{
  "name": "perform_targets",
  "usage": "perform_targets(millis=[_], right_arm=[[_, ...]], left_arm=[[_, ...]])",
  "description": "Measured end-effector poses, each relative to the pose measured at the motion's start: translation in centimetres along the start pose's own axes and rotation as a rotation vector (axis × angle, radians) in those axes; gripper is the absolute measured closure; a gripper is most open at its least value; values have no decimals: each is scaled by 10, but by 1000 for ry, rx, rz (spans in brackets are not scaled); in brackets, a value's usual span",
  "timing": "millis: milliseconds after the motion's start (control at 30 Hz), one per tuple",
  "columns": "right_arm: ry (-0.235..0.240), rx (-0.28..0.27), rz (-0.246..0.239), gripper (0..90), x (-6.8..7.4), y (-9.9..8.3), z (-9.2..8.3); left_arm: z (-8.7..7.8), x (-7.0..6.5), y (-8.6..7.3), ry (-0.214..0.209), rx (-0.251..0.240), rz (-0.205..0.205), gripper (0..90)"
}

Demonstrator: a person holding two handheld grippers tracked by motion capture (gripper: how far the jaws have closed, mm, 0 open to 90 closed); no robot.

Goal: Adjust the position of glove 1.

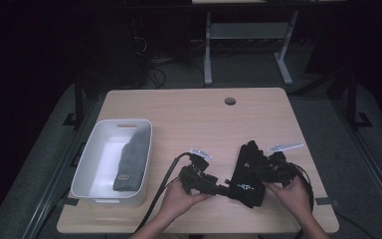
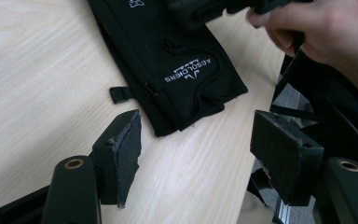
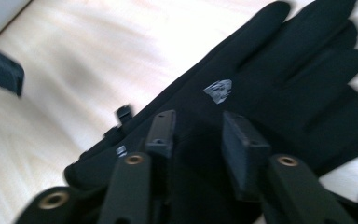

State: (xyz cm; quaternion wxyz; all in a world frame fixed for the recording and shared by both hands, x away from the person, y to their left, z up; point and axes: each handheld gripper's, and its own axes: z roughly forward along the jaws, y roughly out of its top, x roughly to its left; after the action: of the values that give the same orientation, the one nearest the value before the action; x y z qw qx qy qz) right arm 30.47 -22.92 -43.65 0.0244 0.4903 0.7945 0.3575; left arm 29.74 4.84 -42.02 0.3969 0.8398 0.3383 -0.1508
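Left gripper view: soft, light black glove (image 2: 168,60) (limp fabric), best pinched at cuff; left gripper (image 2: 196,154) gaping, empty.

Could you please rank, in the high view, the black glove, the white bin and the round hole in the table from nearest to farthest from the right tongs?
1. Black glove: right under the right tongs.
2. Round hole: far edge, centre.
3. White bin: left side.
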Motion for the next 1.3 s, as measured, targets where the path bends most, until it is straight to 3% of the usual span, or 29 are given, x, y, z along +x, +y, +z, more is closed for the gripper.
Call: perform_targets(millis=[67, 267, 500, 800, 900, 1133, 1300], right_arm=[[-17, -26, -6, 573, -6, 2, -3], [-38, -46, 34, 497, -21, 6, -7], [-73, -45, 84, 476, -41, 3, -7], [-100, -31, 118, 470, -53, 2, -2], [-104, -31, 123, 467, -55, 2, 0], [-98, -14, 143, 464, -58, -1, 5], [-89, -19, 150, 504, -58, -4, 7]], left_arm=[[6, 1, 2, 2, 9, -4, 336], [26, 2, 6, 17, 33, -9, 346], [44, 4, 7, 25, 61, -12, 369], [60, 5, 6, 57, 106, -26, 385], [61, 6, 7, 67, 96, -26, 410], [62, 4, 7, 122, 100, 35, 569], [64, 8, 8, 122, 101, 36, 697]])
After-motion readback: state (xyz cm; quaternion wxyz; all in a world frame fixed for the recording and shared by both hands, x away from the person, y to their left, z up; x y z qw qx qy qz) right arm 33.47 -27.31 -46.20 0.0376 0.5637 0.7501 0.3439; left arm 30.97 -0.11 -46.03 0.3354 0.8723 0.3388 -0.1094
